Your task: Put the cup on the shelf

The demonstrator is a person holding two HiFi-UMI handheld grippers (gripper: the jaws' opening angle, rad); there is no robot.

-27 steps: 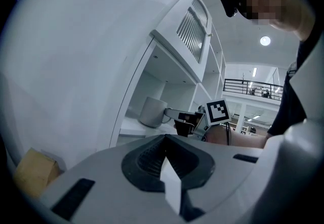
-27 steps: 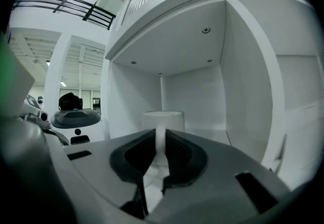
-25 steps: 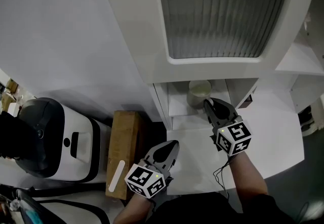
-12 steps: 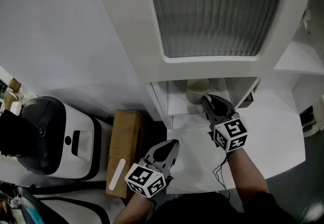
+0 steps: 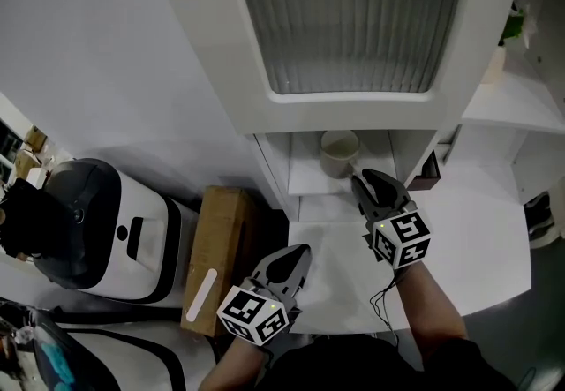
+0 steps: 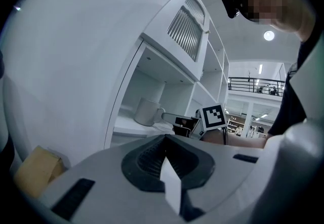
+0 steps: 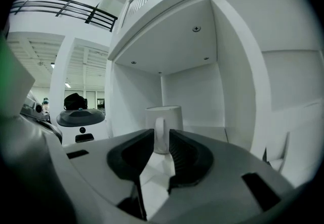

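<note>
The cup (image 5: 339,151) is standing upright on the shelf (image 5: 305,174) inside the white cabinet's low niche, its handle (image 7: 160,135) turned out toward the person. The right gripper (image 5: 357,177) is reaching in from the front. Its fingers (image 7: 130,154) are pinching that handle, one on each side, with only the handle's width between them. The left gripper (image 5: 298,255) is hanging low over the near edge of the table (image 5: 477,230), its fingers pressed together on nothing. The cup is looking like glazed ceramic: stiff, fairly weighty for its size, smooth enough to slip, and likely to chip if knocked against the niche wall. The handle is offering the surest purchase, though a cup held there will be wanting to swing, so the grip should be sitting close to the body. The cabinet's overhang is cutting off the back of the niche in the head view. No view is looking into the cup, so whether it is holding anything cannot be told, and how firmly the fingers are pressing is hard to judge.
</note>
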